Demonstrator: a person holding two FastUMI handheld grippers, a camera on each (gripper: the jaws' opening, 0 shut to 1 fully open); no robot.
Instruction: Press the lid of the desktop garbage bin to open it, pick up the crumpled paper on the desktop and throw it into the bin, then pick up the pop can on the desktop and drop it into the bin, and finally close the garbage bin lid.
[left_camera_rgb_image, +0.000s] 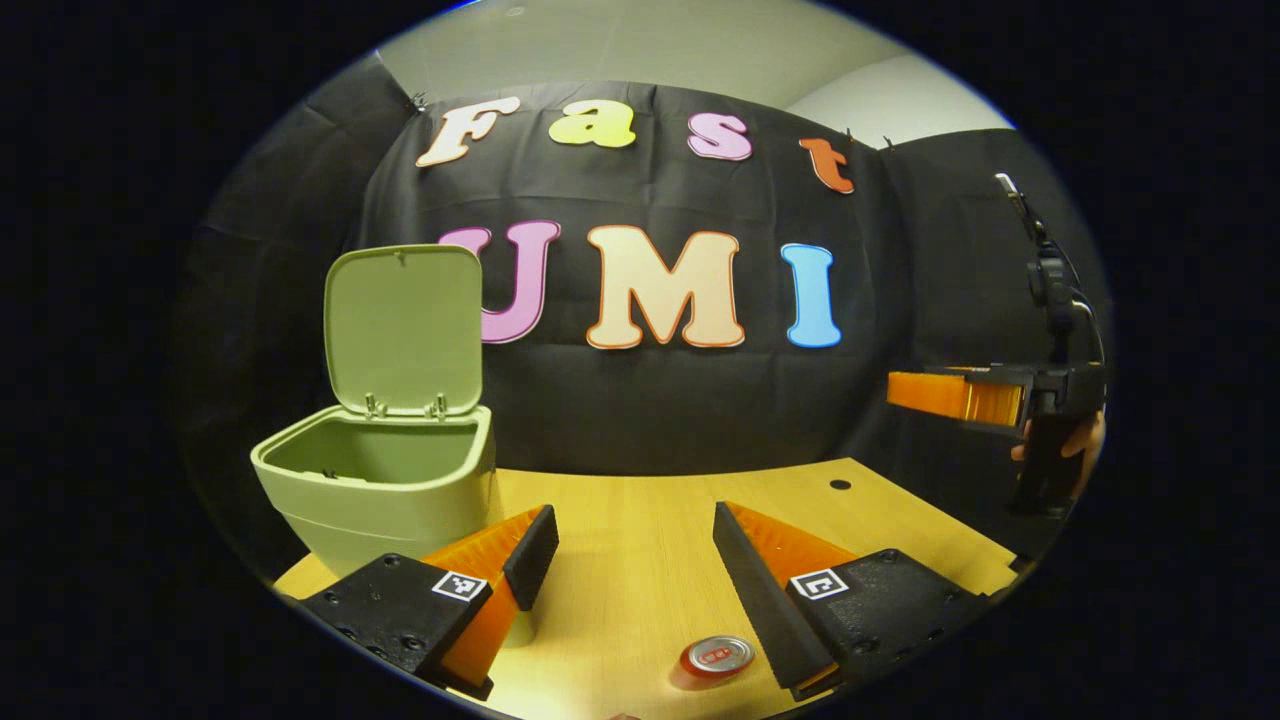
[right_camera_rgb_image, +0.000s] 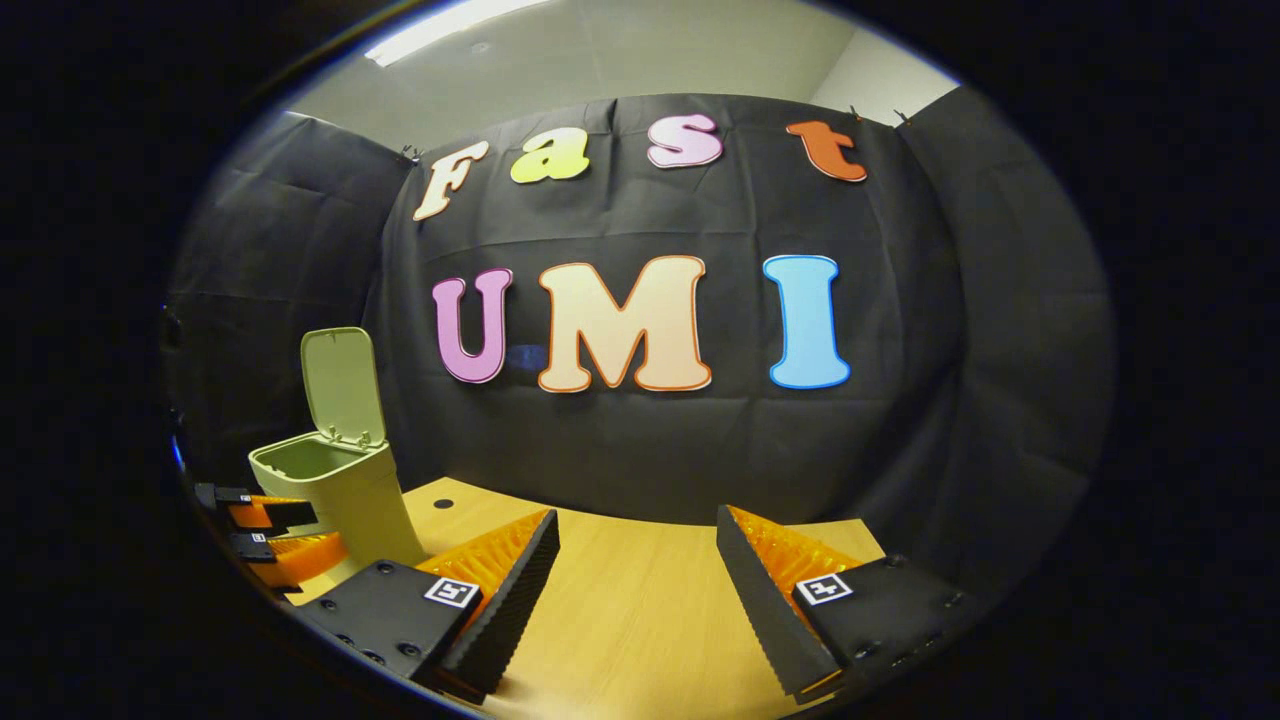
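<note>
Here both grippers, left gripper (left_camera_rgb_image: 630, 560) and right gripper (right_camera_rgb_image: 635, 570), gape wide, empty; pop can (left_camera_rgb_image: 718, 656) partly hidden; bin (left_camera_rgb_image: 385, 480) lid up

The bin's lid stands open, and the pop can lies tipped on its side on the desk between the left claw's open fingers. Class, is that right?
One detail is wrong. In the left gripper view the pop can stands upright, its round top facing up, not on its side. The rest holds: the bin's lid stands open, and the can sits on the desk between the open fingers of the left claw.
</note>
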